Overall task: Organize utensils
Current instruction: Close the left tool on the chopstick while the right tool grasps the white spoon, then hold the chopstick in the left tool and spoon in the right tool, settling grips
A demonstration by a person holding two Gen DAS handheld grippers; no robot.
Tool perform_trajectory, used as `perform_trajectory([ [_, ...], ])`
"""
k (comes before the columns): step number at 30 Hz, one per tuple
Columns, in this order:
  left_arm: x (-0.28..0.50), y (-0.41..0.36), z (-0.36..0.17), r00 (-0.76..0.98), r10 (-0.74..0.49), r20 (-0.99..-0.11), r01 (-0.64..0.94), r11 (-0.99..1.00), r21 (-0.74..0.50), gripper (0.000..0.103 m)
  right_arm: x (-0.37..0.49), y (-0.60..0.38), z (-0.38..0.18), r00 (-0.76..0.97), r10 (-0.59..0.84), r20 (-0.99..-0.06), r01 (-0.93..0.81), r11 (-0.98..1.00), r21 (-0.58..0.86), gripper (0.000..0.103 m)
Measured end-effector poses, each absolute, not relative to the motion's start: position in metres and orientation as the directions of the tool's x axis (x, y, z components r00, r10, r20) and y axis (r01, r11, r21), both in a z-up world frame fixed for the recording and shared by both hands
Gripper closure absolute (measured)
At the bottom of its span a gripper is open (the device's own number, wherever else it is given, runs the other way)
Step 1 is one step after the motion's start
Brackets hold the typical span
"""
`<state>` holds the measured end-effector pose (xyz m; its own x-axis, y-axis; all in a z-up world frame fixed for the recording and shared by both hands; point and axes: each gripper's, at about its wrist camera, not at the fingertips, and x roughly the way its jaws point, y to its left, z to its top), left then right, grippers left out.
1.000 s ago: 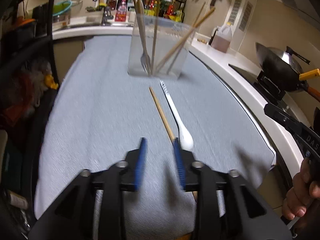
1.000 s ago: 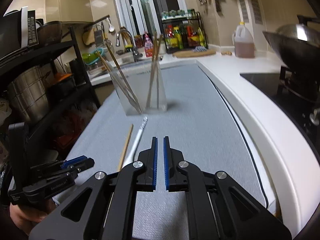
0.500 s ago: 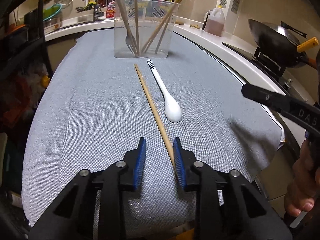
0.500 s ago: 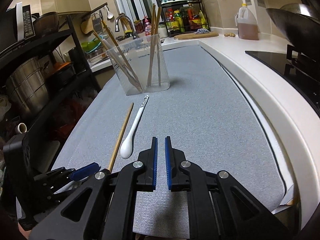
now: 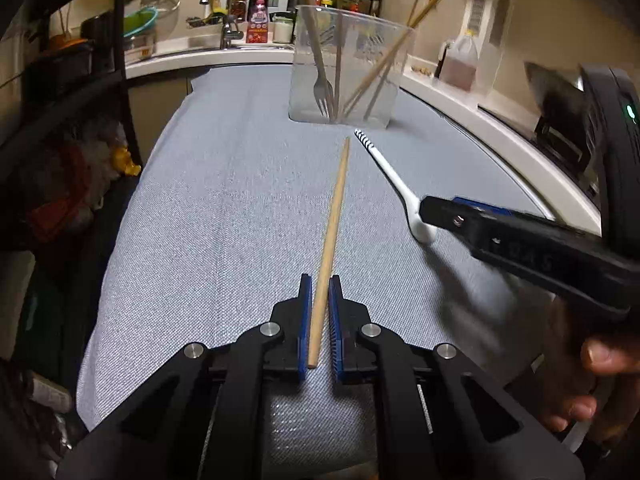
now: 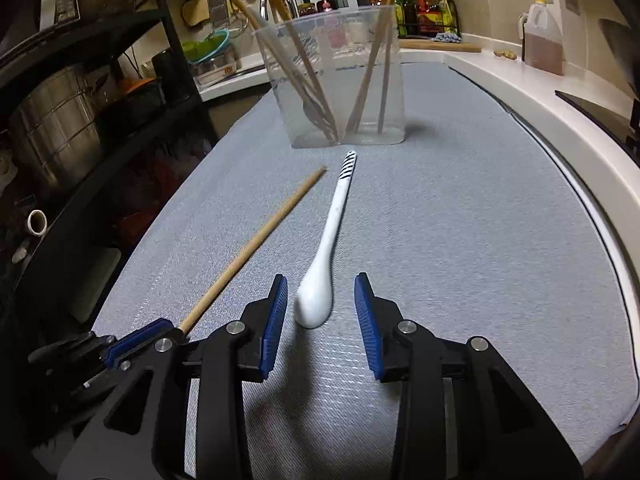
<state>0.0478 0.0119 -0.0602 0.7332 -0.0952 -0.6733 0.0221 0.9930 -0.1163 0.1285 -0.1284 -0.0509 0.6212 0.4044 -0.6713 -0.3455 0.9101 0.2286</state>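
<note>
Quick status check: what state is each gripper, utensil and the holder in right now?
Left gripper: closed on the near end of the chopstick.
Right gripper: jaws just opened, astride the spoon's bowl, pads clear of it.
Chopstick: flat on the cloth, gripped at its near end.
Spoon: flat on the cloth, not gripped.
Holder: upright, with chopsticks and a fork in it.

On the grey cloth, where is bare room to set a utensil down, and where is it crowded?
Bare: the grey cloth between the white spoon and the white counter edge, and left of the wooden chopstick. Crowded: the middle strip before the clear plastic cup, where both grippers work.
</note>
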Motion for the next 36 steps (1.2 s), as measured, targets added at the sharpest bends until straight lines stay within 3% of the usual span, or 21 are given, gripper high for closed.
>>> perform_trajectory([
  [7,0.048,0.011,-0.062,0.748,-0.091,-0.657,0.03,0.994,-0.104,0.094,0.124,-0.112,-0.06,0.662,0.32,-0.677,-0.314,0.939,0.137,0.07],
  [10,0.046,0.01,-0.062,0.758,-0.087,-0.646,0.038,0.995,-0.089,0.094,0.122,-0.116,-0.061,0.679,0.301,-0.67,-0.285,0.949,0.137,0.08],
  [26,0.045,-0.002,-0.063,0.777,-0.066,-0.625,0.017,0.996,-0.084,0.094,0.085,-0.194,-0.065,0.708,0.255,-0.658,-0.191,0.967,0.169,0.081],
  [36,0.044,-0.01,-0.063,0.78,-0.062,-0.622,0.03,0.998,-0.062,0.094,0.078,-0.195,-0.069,0.729,0.262,-0.632,-0.194,0.965,0.177,0.079],
])
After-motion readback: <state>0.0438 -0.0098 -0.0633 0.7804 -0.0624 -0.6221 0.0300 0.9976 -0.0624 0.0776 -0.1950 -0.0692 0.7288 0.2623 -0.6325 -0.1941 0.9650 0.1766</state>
